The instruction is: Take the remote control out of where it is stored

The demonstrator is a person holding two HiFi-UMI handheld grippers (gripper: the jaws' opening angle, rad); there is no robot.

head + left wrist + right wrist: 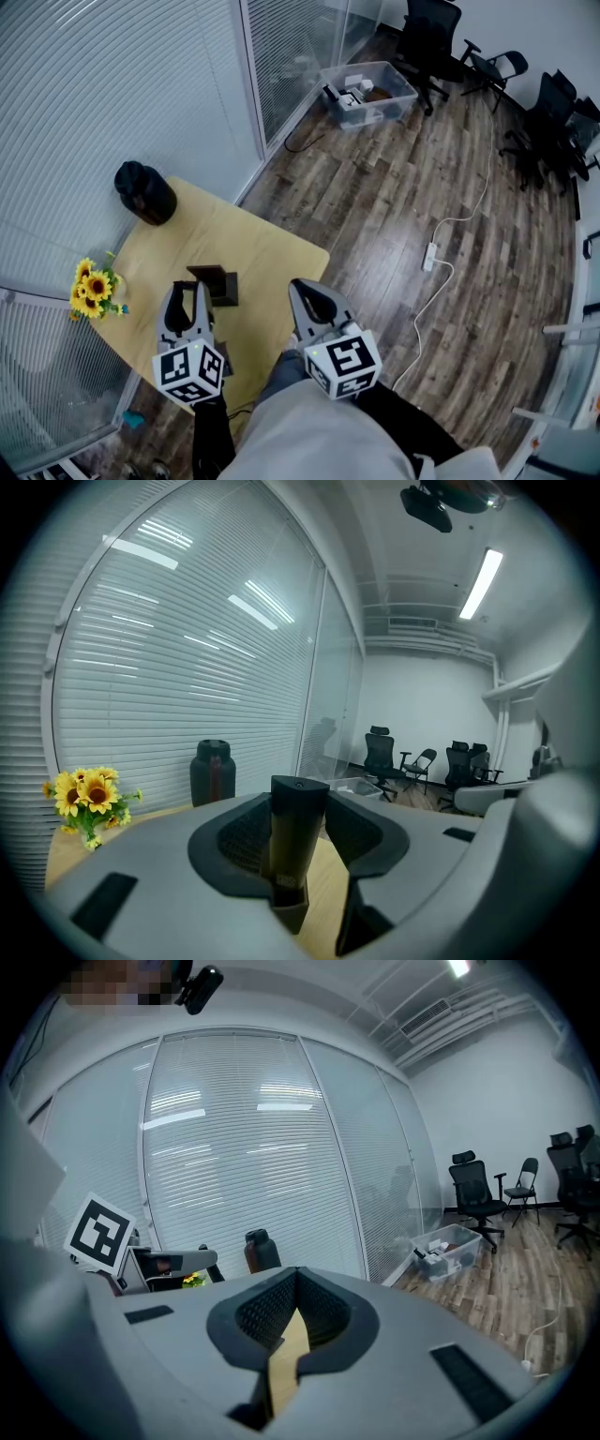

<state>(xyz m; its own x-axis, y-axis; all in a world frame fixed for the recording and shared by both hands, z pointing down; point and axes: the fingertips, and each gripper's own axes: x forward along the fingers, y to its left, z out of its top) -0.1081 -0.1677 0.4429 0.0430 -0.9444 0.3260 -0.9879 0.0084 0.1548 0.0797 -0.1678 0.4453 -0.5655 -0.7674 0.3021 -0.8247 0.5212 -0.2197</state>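
The remote control [298, 832] stands upright in its dark holder [221, 286], low and left in the head view, between the spread, unclamped jaws of the nearer left gripper [190, 291], while the right gripper [300, 291], jaws together and empty, hangs off to the right.

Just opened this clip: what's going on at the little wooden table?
A person stands over a small wooden table with a gripper in each hand. The left gripper has its jaws apart around the dark remote control, which stands upright in its holder and is not yet lifted out. The right gripper is held beside it, jaws together and empty. A black jug and sunflowers sit further back on the table.
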